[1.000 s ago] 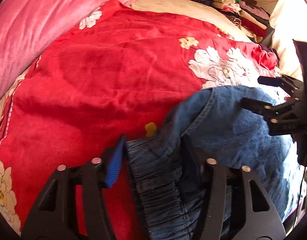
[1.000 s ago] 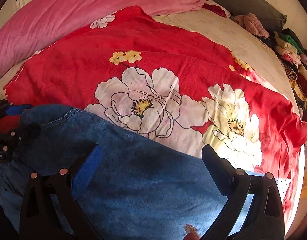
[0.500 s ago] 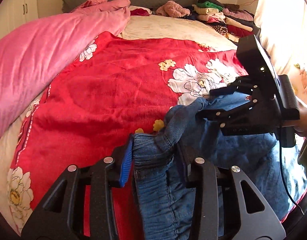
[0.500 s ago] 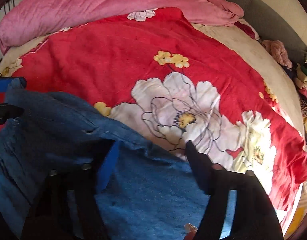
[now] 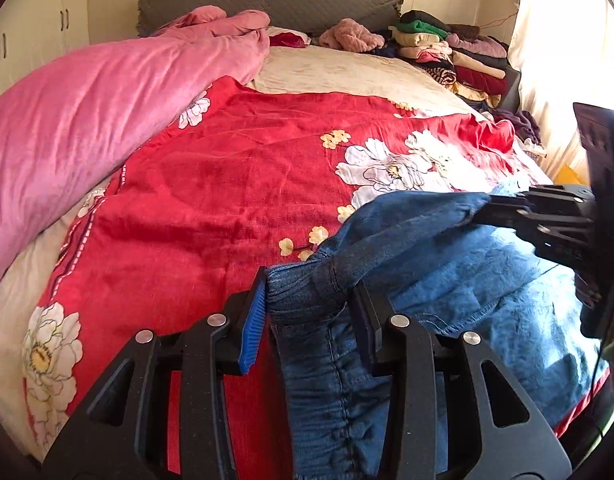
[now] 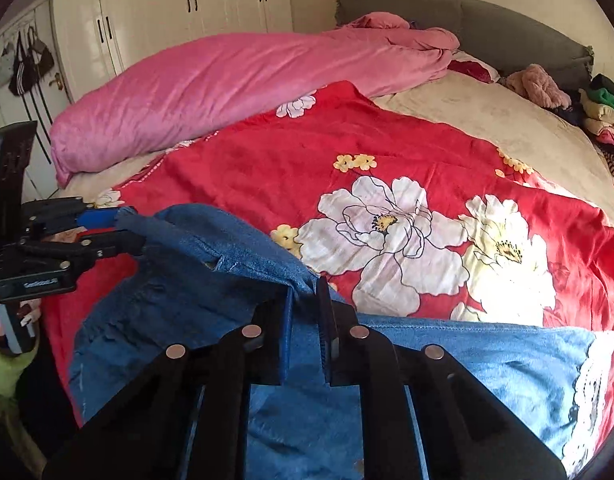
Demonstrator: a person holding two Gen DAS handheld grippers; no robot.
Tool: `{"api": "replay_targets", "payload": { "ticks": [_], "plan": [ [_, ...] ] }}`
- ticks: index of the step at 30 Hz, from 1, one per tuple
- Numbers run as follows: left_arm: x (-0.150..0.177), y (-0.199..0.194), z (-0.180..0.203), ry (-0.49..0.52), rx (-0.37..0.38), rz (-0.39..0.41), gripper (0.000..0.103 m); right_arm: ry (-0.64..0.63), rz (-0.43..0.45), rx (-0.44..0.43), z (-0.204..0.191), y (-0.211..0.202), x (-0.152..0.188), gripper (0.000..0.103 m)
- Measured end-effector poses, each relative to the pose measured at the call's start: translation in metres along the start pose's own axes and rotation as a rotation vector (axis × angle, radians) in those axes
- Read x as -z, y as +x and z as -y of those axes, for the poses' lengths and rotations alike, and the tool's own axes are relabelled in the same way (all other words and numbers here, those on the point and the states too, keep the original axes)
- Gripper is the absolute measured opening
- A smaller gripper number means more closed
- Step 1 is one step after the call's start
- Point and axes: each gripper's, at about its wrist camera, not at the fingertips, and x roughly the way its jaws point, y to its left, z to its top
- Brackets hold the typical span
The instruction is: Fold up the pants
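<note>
The jeans [image 5: 447,280] lie at the near edge of the red blanket [image 5: 227,200] — the left gripper [image 5: 307,300] pinches their waistband, the right gripper [image 6: 307,312] has just closed on a denim fold.

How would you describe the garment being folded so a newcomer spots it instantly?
On the bed, find the red floral blanket beside the long pink duvet. At its near edge lie the blue denim pants, pinched by the left gripper and right gripper. They are the only blue denim item there.
</note>
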Motion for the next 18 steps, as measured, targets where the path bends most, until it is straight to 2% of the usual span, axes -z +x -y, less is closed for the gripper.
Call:
{"api": "replay_targets", "payload": {
  "ticks": [5,12,18],
  "plan": [
    [0.014,-0.024,0.005,0.011,0.014,0.009,0.030,0.027,0.055,-0.034,-0.026,-0.045,0.027,0.010],
    [0.044,-0.048,0.010,0.014,0.024,-0.012,0.031,-0.019,0.024,-0.073,-0.072,-0.080,0.072,0.008],
    [0.072,-0.063,0.015,0.048,0.022,-0.047,0.032,-0.021,-0.016,-0.107,-0.101,-0.091,0.105,0.008]
  ]
}}
